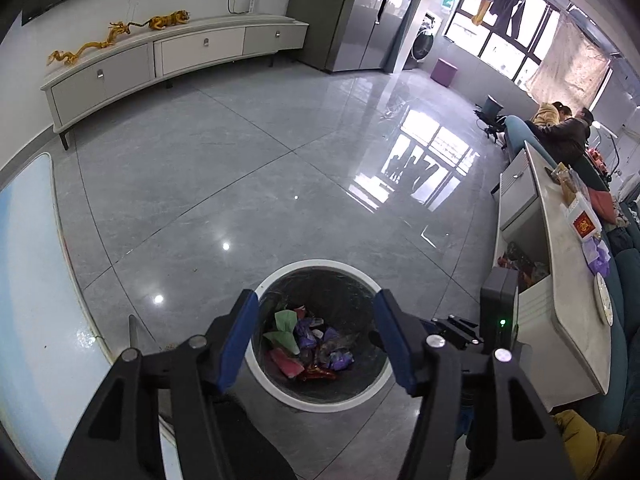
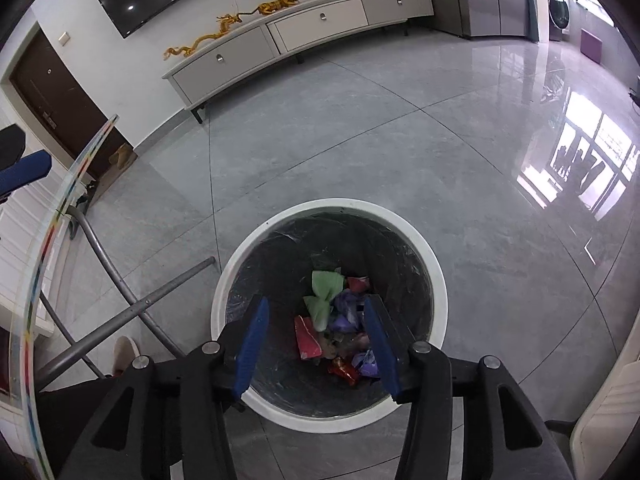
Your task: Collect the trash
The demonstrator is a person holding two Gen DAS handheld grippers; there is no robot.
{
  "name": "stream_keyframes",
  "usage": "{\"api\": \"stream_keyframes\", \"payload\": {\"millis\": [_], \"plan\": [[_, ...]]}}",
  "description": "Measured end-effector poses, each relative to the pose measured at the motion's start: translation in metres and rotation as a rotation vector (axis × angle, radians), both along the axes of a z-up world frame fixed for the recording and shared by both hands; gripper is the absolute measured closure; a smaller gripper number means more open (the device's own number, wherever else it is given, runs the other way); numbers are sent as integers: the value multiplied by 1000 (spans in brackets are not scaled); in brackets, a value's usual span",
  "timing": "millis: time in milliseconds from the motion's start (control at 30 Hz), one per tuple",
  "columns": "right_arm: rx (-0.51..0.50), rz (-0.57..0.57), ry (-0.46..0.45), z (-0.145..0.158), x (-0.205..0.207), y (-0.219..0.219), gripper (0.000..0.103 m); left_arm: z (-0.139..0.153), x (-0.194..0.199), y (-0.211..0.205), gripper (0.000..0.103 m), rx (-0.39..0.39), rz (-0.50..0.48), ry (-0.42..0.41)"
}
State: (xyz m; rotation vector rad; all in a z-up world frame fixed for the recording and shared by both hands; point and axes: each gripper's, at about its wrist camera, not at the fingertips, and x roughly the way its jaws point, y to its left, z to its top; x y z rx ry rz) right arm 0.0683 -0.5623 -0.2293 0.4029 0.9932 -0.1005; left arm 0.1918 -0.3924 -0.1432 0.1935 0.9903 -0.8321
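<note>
Both grippers are hanging over the trash bin, pointing steeply down into it. Left gripper (image 1: 316, 340) is standing with its blue pads apart and nothing between them; through the gap its camera is looking straight into the trash bin (image 1: 280, 384). Right gripper (image 2: 316, 344) is also standing with its fingers spread and empty, and it is appearing closer to the bin mouth, because the white rim (image 2: 438, 280) is filling more of its view.

Inside the black liner the wrappers (image 2: 340, 336) are lying in a loose pile at the bottom: a green one (image 2: 324, 296), a pink-red one (image 2: 306, 338), several purple ones and a shiny red one. So the collected trash is lying directly below both grippers.

In my judgement the dropping step is finished here, and the next piece must be looked for elsewhere. Some purple wrappers (image 1: 598, 254) are lying on the long tabletop (image 1: 568, 280) at the right of the left camera's view, well apart from the bin, so the right hand is probably nearer to them.
</note>
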Motion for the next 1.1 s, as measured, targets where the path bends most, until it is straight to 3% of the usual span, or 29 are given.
{"api": "stream_keyframes", "payload": {"millis": [200, 400, 600, 833, 1100], "plan": [[-53, -15, -8, 15, -3, 8, 46, 18, -14, 23, 45, 38, 59, -96], [-126, 57, -108, 69, 2, 49, 36, 52, -33, 66, 44, 83, 170, -276], [-190, 177, -244, 133, 9, 115, 21, 83, -57, 136, 33, 90, 332, -406], [-238, 303, -378, 190, 13, 191, 4, 110, -72, 221, 30, 79, 512, -470], [-274, 365, -454, 220, 13, 265, 0, 126, -91, 302, 25, 55, 665, -522]]}}
